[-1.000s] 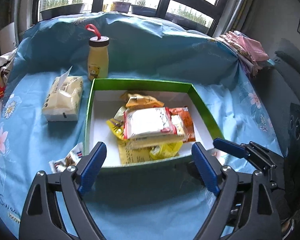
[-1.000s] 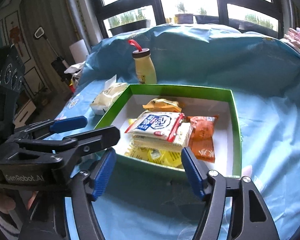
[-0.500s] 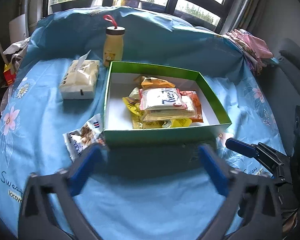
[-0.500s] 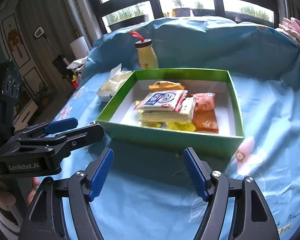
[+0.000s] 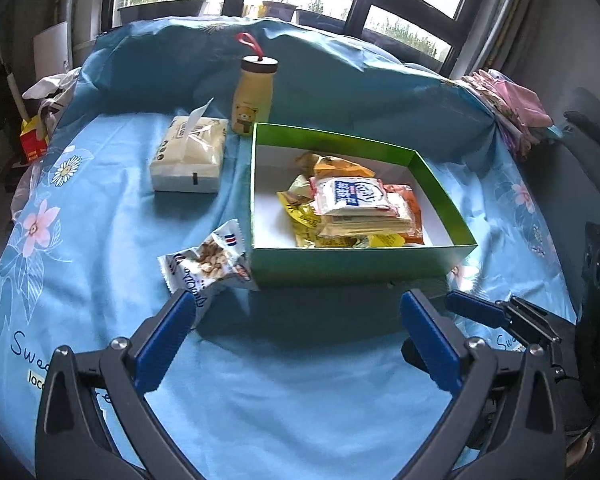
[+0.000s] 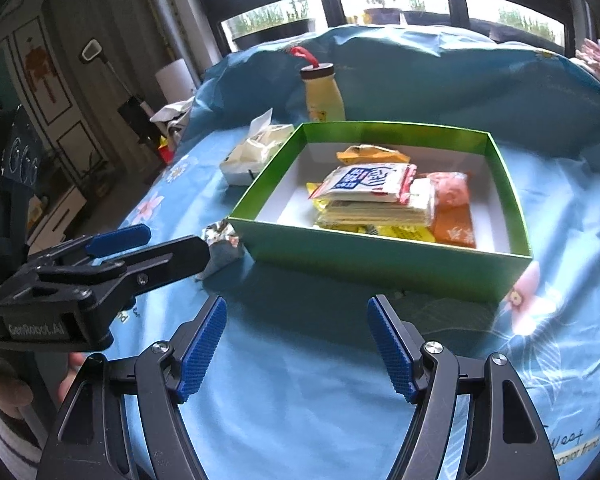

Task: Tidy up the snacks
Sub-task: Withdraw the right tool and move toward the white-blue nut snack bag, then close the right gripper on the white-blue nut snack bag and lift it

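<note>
Blue-padded jaws of the left gripper (image 5: 298, 322) had just been opening and stood spread, empty, near a loose snack packet (image 5: 210, 258) lying just left of the green box (image 5: 363, 268) of snacks on the table (image 5: 292, 392). Right gripper (image 6: 296, 330) jaws were spread too, holding nothing.

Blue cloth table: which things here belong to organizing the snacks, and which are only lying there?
For the job:
green box
snack packets in the box
loose snack bag outside the box

Only lying there:
tissue pack
yellow bottle
pink cloths
</note>
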### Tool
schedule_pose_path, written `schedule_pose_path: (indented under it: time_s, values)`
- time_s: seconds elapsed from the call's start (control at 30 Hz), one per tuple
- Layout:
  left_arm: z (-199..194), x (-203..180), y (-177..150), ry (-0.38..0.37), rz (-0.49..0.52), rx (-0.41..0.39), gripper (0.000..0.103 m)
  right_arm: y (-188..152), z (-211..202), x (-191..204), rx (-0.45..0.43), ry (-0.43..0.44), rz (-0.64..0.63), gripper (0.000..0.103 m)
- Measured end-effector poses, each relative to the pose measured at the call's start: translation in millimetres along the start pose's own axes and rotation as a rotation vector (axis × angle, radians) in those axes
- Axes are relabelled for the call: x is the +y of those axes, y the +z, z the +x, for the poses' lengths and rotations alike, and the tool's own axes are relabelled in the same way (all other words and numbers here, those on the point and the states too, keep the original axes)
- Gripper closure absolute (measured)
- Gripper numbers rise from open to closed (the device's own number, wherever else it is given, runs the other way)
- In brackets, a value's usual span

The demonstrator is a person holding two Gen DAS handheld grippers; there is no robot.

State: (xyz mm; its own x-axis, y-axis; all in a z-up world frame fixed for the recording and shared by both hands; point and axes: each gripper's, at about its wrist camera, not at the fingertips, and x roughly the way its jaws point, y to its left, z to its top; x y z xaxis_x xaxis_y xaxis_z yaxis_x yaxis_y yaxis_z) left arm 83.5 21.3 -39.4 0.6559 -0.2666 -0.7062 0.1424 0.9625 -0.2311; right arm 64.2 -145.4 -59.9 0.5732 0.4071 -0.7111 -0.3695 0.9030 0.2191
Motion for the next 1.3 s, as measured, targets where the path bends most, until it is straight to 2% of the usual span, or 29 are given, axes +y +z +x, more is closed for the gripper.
schedule_pose_path:
  time_s: [0.53, 0.77, 0.97, 1.2, 1.3]
  values:
    - [13, 32, -1, 0.001, -0.040, 0.017, 0.000, -6, 23, 18, 0.037, 0.025, -0.009, 0.030]
    - [28, 71, 2, -0.025, -0.134, 0.046, 0.001, -8, 42, 30, 0.073, 0.052, -0.028, 0.030]
    - [41, 104, 4, -0.007, -0.205, 0.061, 0.001, -8, 67, 40, 0.112, 0.079, -0.043, 0.030]
    - [65, 114, 17, -0.055, -0.199, 0.078, 0.002, -1, 98, 52, 0.132, 0.111, -0.036, 0.030]
    - [76, 118, 21, -0.080, -0.213, 0.092, 0.007, 4, 110, 55, 0.134, 0.120, -0.024, 0.030]
